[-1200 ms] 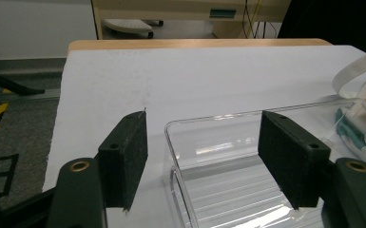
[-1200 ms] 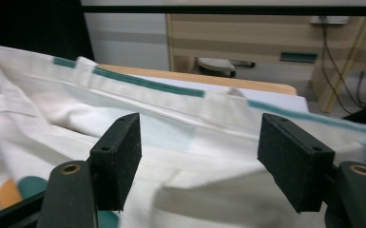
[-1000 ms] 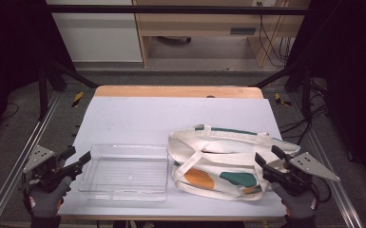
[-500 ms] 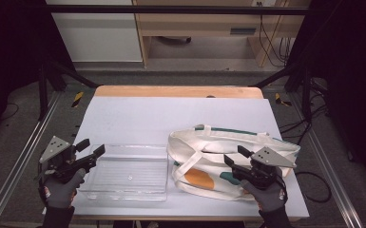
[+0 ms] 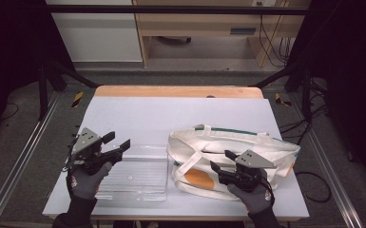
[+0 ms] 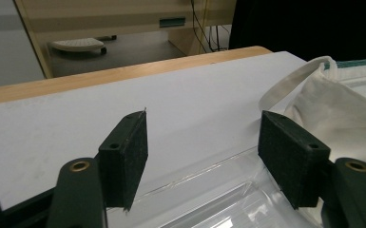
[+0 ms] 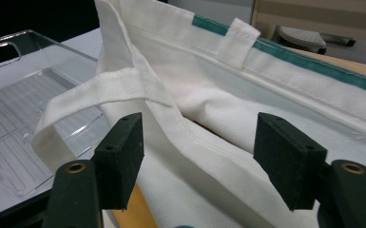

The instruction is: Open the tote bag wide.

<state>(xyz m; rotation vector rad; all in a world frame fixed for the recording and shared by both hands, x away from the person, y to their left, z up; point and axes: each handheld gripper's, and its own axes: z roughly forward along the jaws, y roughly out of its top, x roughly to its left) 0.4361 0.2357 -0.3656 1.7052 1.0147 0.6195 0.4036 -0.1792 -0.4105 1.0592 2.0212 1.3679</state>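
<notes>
High view: two hand-held grippers hover over a tote bag and a clear tray on the counter.

The right gripper (image 5: 221,160) stands with jaws apart, nothing pinched; its jaws have just been opening, with the bag's rim and folded cloth in the gap, as the right gripper view shows. It hangs over the near part of the cream tote bag (image 5: 266,147), which lies flat on the right half of the counter (image 5: 171,111), its strap (image 7: 100,90) looping toward the tray. The left gripper (image 5: 116,140), jaws also wide and empty, sits above the far left corner of the clear plastic tray (image 5: 138,178), just left of the bag. Compared with a second ago, both grippers have come inward from the counter's outer edges, the left over the tray, the right over the bag; bag and tray lie unmoved.
</notes>
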